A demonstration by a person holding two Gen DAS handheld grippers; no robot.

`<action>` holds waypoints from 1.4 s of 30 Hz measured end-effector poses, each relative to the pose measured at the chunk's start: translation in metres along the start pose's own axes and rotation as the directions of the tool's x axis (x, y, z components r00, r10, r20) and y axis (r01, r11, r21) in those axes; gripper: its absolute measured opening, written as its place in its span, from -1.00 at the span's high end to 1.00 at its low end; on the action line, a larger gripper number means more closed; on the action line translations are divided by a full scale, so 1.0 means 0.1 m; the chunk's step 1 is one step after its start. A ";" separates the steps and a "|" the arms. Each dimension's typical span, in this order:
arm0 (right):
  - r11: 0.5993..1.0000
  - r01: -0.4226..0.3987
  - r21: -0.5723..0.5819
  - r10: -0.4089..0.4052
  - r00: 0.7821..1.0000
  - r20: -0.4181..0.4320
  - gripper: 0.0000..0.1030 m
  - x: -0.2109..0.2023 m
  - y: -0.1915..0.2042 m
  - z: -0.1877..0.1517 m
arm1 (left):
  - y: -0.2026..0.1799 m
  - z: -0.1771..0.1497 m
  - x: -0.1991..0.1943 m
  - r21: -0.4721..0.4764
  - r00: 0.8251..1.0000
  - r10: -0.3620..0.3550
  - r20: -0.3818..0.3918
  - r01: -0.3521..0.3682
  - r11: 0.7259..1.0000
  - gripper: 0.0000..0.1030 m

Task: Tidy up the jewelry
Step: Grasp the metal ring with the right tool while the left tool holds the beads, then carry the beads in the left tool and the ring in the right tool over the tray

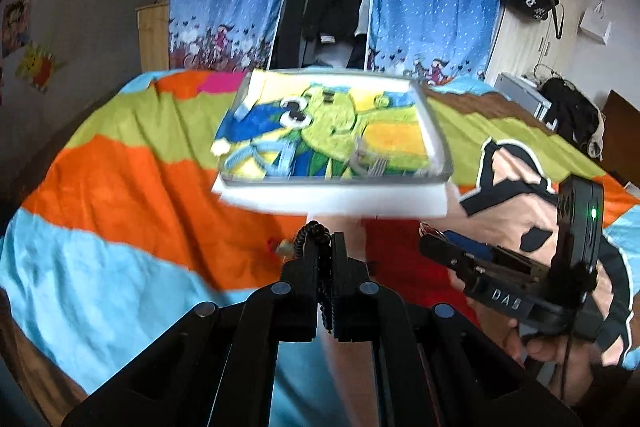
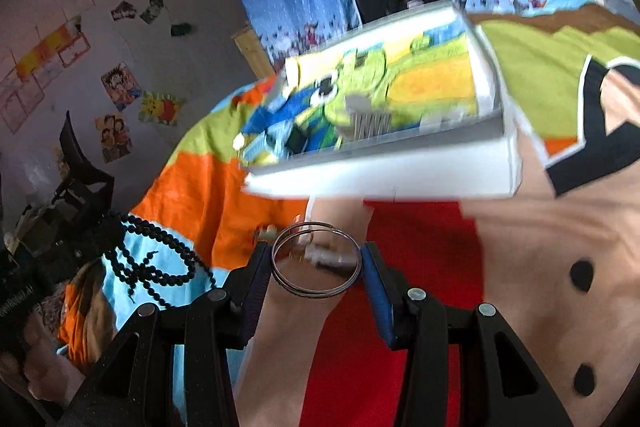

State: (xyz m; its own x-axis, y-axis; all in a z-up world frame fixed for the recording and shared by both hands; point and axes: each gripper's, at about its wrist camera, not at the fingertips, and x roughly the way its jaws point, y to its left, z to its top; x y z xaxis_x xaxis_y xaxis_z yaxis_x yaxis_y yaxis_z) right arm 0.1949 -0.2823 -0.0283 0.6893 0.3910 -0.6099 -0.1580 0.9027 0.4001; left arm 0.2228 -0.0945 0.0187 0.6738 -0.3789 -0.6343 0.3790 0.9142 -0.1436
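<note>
The limp, light beads (image 1: 316, 239) are pinched in the closed left gripper (image 1: 325, 247), while the thin, springy hoops (image 2: 316, 259) are held across their width by the right gripper (image 2: 316, 263).

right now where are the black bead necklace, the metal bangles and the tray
black bead necklace (image 2: 160, 259): right wrist view, on the hanging bead loops
metal bangles (image 2: 316, 259): right wrist view, on the wire rim nearest the camera
tray (image 1: 332, 183): left wrist view, on its clear front wall
</note>
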 end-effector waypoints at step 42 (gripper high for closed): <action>0.946 0.305 -0.106 -0.293 0.949 0.116 0.06 0.91 -0.84 0.84 | 0.23 0.83 2.16 -0.089 0.992 0.066 -0.103 -0.076 0.993 0.67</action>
State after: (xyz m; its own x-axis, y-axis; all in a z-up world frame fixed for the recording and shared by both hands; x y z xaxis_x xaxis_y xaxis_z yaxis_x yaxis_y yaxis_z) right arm 0.3299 -0.3375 -0.0601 0.7827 0.0859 -0.6165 -0.0146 0.9927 0.1199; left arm 0.4297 -0.1667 -0.0588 0.6284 -0.3005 -0.7175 0.2690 0.9494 -0.1620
